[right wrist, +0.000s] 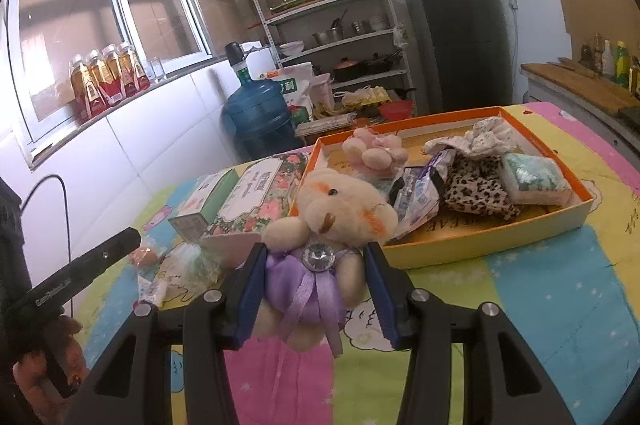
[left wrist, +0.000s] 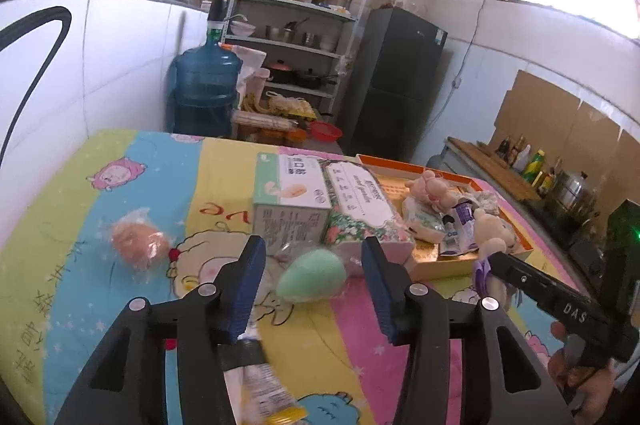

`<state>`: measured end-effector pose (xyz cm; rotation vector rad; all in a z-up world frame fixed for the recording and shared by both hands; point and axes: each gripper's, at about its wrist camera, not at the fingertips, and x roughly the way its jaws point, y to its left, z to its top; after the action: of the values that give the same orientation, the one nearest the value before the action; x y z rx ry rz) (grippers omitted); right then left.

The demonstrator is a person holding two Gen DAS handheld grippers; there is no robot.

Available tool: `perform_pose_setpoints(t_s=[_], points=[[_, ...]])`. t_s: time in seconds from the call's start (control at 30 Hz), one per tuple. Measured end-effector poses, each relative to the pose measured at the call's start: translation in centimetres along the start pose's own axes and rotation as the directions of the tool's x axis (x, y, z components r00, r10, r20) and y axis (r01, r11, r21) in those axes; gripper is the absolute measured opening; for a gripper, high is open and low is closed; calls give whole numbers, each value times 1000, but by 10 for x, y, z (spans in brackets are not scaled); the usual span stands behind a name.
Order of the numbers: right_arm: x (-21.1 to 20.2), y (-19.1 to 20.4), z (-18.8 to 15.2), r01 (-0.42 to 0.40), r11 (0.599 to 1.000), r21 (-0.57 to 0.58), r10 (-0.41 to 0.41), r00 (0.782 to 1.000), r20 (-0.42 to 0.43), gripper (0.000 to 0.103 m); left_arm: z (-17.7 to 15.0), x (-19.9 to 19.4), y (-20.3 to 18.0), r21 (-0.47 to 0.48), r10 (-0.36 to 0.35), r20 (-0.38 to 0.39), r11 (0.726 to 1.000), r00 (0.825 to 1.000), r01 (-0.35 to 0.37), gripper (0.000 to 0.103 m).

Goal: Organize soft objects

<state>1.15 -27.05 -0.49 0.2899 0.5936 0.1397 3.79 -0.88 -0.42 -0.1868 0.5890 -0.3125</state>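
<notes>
The right tool (right wrist: 314, 287) grips a small teddy bear (right wrist: 320, 241) in a purple dress by the body, lifted above the desk (right wrist: 560, 297), the orange tray (right wrist: 472, 249) just beyond at one o'clock. That tray holds a pink plush (right wrist: 376, 149), a leopard-print cloth (right wrist: 476, 189) and a sponge (right wrist: 536, 179). The left tool (left wrist: 314, 289) gapes wide, a green egg-shaped sponge (left wrist: 312, 275) lying between its fingers, a wrapped orange ball (left wrist: 138, 241) at ten o'clock.
</notes>
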Motion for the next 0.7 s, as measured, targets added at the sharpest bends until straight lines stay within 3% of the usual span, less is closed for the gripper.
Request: perform_pose_setpoints(t_s=[0.13, 0.3, 0.7], points=[[2, -2, -2, -3, 1000, 8, 3, 1000, -7, 49, -11, 4, 6, 60, -14, -60, 998, 998, 17, 54], [6, -4, -3, -2, 1000, 23, 3, 1000, -17, 49, -30, 5, 10, 79, 104, -100, 992, 990, -96, 53], [13, 4, -8, -28, 1000, 10, 29, 999, -38, 49, -51, 16, 17, 31, 218, -138, 976, 966, -216, 54]])
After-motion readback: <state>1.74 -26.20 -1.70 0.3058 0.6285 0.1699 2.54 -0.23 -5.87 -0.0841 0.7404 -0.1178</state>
